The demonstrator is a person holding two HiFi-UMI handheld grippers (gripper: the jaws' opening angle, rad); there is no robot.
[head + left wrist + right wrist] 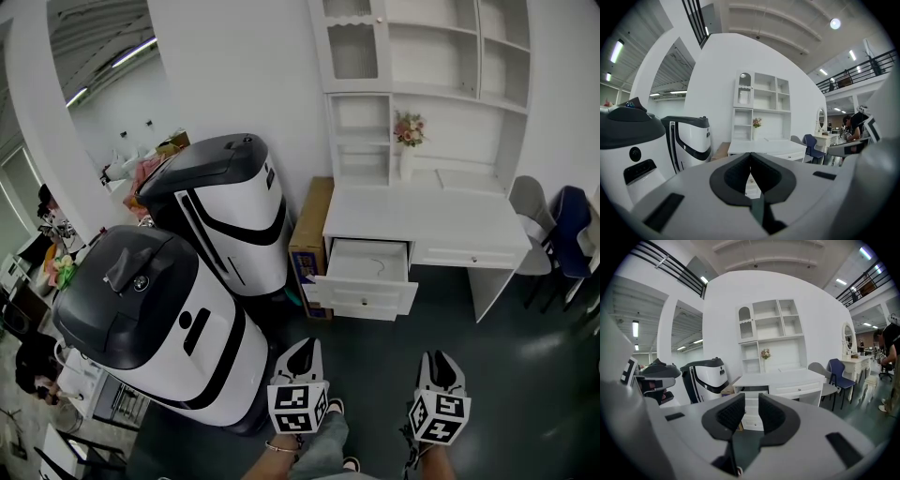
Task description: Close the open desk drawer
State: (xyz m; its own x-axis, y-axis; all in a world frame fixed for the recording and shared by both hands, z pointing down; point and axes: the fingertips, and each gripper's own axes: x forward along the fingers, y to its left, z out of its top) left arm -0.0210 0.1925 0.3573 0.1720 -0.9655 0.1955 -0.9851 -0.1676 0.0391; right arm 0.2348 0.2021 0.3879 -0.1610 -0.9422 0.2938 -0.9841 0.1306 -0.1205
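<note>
A white desk (422,217) with a shelf hutch stands against the far wall. Its left drawer (364,296) is pulled out and shows a white inside. Both grippers hang over the dark floor, short of the desk and pointing at it. My left gripper (305,347) lies in front of the drawer's left corner, with its jaw tips touching and nothing in them (750,154). The right gripper (441,359) is a little to the right of the drawer. In the right gripper view it (751,400) stands open, and the drawer front (751,414) shows through the gap.
Two large white and black machines (225,211) (150,319) crowd the floor to the left, close to my left gripper. A cardboard box (309,234) leans at the desk's left side. A grey chair (530,220) and a blue chair (572,230) stand at the right.
</note>
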